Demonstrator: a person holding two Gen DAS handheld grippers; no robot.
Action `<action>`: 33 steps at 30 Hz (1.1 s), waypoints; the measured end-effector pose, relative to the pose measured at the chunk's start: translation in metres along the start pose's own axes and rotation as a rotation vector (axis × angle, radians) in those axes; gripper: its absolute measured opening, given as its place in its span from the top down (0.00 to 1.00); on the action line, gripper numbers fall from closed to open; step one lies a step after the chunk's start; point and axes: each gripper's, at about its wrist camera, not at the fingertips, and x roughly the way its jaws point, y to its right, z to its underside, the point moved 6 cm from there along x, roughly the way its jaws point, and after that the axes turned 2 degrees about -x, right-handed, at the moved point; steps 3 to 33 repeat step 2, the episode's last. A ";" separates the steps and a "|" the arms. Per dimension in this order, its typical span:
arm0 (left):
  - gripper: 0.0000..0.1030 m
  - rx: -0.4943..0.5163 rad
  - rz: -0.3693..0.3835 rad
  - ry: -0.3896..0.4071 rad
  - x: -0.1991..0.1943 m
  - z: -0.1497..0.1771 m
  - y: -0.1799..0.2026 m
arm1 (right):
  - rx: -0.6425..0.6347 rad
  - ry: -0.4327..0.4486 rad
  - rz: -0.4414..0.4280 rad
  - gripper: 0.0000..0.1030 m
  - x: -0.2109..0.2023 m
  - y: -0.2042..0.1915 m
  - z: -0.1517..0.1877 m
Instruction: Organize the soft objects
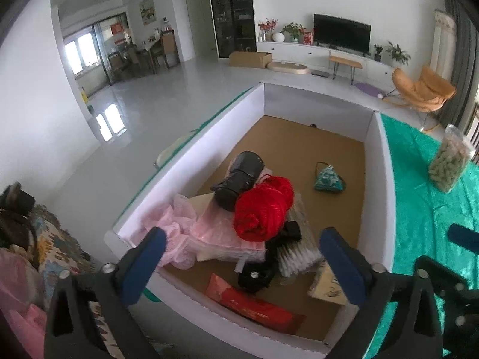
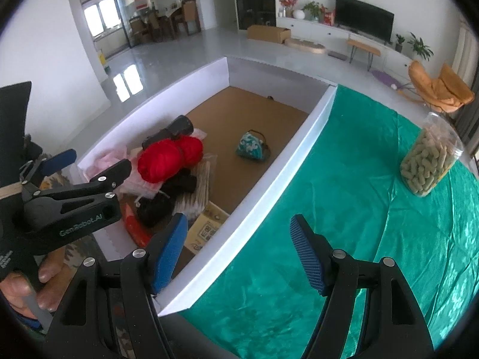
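Both hand-held grippers are spread wide with nothing between the pads: the left hand-held gripper [image 1: 239, 257] at the bottom of its view over the box [image 1: 386, 179], the right hand-held gripper [image 2: 239, 251] low in its frame above the green cloth [image 2: 344, 209]. Red yarn [image 1: 263, 206] tops the pile at the box's lower left; a teal pouch [image 1: 328, 179] lies apart, mid-frame.
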 end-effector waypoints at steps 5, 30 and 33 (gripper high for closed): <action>0.00 0.007 0.013 0.011 -0.002 -0.001 0.001 | -0.006 0.003 -0.004 0.28 -0.001 -0.004 -0.001; 0.00 0.007 0.013 0.011 -0.002 -0.001 0.001 | -0.006 0.003 -0.004 0.28 -0.001 -0.004 -0.001; 0.00 0.007 0.013 0.011 -0.002 -0.001 0.001 | -0.006 0.003 -0.004 0.28 -0.001 -0.004 -0.001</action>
